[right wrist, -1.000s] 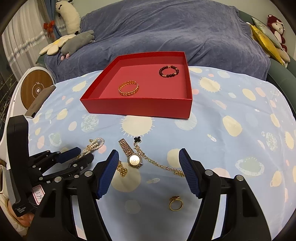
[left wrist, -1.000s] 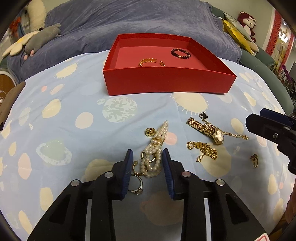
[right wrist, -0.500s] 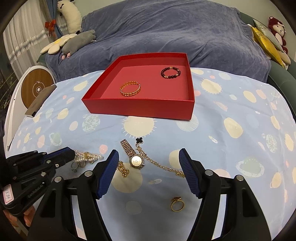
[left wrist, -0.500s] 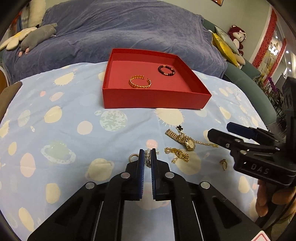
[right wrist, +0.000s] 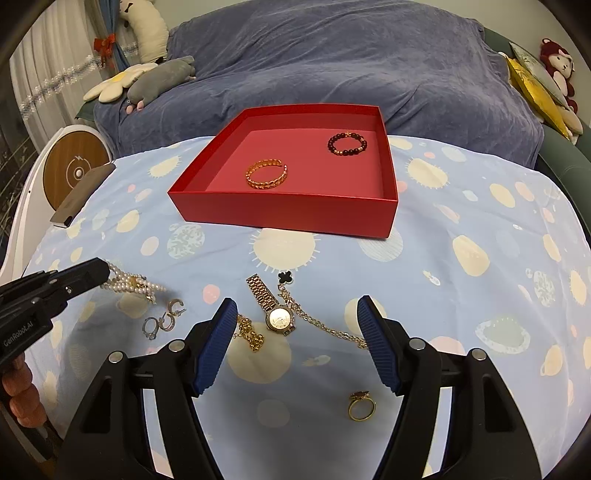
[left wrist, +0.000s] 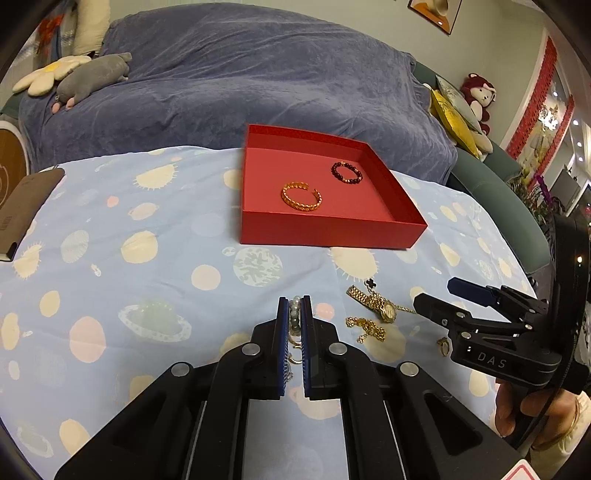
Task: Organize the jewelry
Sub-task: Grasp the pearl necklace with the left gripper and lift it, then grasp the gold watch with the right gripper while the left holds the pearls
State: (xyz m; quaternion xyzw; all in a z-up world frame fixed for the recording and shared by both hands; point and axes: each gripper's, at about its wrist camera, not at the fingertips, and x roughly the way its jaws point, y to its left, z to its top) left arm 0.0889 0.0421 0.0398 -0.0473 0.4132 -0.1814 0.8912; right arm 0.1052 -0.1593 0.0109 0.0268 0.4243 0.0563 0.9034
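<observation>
Left gripper (left wrist: pixel 294 314): fingers pinched on pearl bracelet (right wrist: pixel 129 282), lifted, strand trailing toward desk (right wrist: pixel 461 295). Right gripper (right wrist: pixel 297 332): fingers wide, empty, over watch (right wrist: pixel 271 304), long axis running away toward box. Still loose: chains, ring (right wrist: pixel 361 405), earrings (right wrist: pixel 164 319). Far: red box (right wrist: pixel 288 212) holds gold bangle (right wrist: pixel 266 173), dark bead bracelet (right wrist: pixel 347 144). Judged under half done.

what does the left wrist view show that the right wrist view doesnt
Only the left wrist view: pearl beads pinched between the shut left tool, and a framed picture on the wall.

Only the right wrist view: the pearl strand trailing from that tool, hoop earrings on the cloth, and a white curtain.

Both: the red box holding a gold cuff and dark bead bracelet, the gold watch, and a gold ring.
</observation>
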